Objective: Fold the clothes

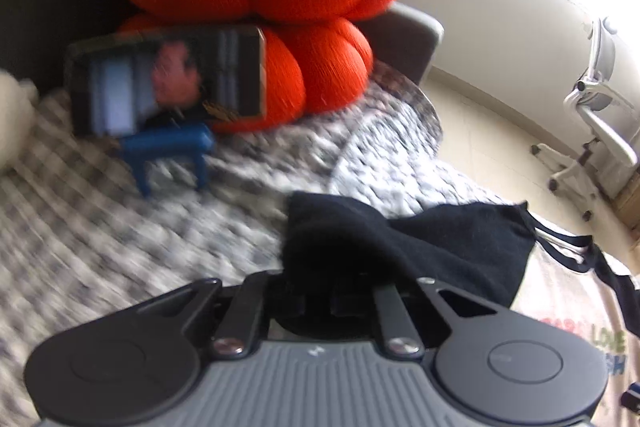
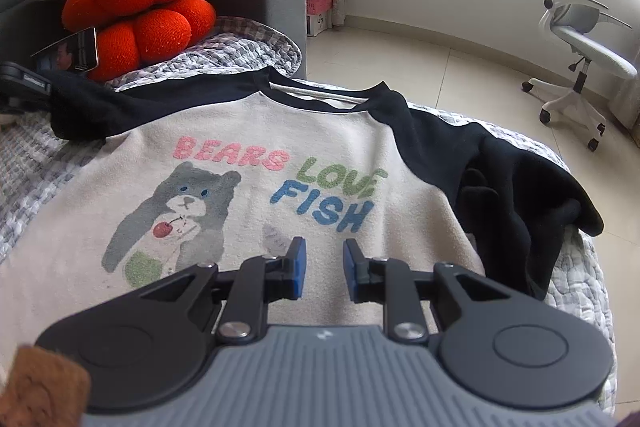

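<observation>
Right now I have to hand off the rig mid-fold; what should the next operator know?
Left hand-held gripper: shut on the black left sleeve, holding it off the quilt.
Right hand-held gripper: open, empty, hovering over the shirt below the print.
Shirt lies face up and spread on the quilt, collar away from you. Right sleeve is bunched at the quilt's edge.
Done: no fold is visible yet, only the left sleeve gripped.
Left: probably bring the left sleeve in over the body, then the right sleeve, then fold the body.
</observation>
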`<act>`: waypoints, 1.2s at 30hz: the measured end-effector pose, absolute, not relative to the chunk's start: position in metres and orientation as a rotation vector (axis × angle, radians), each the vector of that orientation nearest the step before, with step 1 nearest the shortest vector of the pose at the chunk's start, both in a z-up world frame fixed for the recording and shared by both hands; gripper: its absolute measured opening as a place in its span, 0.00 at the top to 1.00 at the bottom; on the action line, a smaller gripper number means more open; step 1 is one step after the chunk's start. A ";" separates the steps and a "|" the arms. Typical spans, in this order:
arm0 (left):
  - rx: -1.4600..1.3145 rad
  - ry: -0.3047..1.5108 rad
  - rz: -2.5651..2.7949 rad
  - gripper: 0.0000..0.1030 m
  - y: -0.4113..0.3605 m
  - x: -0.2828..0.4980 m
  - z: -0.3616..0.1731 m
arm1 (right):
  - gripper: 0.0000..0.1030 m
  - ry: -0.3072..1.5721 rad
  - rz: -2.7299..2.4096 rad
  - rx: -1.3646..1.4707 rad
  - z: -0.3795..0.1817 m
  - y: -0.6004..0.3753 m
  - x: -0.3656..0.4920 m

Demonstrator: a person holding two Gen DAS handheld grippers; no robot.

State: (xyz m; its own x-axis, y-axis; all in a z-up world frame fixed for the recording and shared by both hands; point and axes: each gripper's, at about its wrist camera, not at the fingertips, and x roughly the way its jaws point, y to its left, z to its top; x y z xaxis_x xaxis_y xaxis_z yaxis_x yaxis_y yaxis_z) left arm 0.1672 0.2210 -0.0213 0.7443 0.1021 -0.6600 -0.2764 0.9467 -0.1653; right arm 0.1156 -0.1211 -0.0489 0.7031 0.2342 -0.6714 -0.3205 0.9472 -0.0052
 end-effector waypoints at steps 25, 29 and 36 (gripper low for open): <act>-0.074 0.590 0.056 0.88 0.179 0.159 0.003 | 0.76 0.696 0.433 -0.191 -0.049 -0.095 0.108; -0.128 0.578 -0.051 0.88 0.160 0.158 0.003 | 0.75 0.651 0.545 -0.207 -0.039 -0.070 0.097; -0.134 0.630 -0.253 0.74 0.151 0.154 -0.002 | 0.64 0.592 0.593 -0.193 -0.024 -0.047 0.102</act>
State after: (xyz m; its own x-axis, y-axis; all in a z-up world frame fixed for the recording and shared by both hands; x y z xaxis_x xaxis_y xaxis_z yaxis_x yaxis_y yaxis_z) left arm 0.1538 0.1512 -0.0019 0.7784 -0.2742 -0.5647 0.1928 0.9605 -0.2006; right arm 0.1018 -0.0471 -0.0241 0.6702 0.4692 -0.5751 -0.5764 0.8172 -0.0050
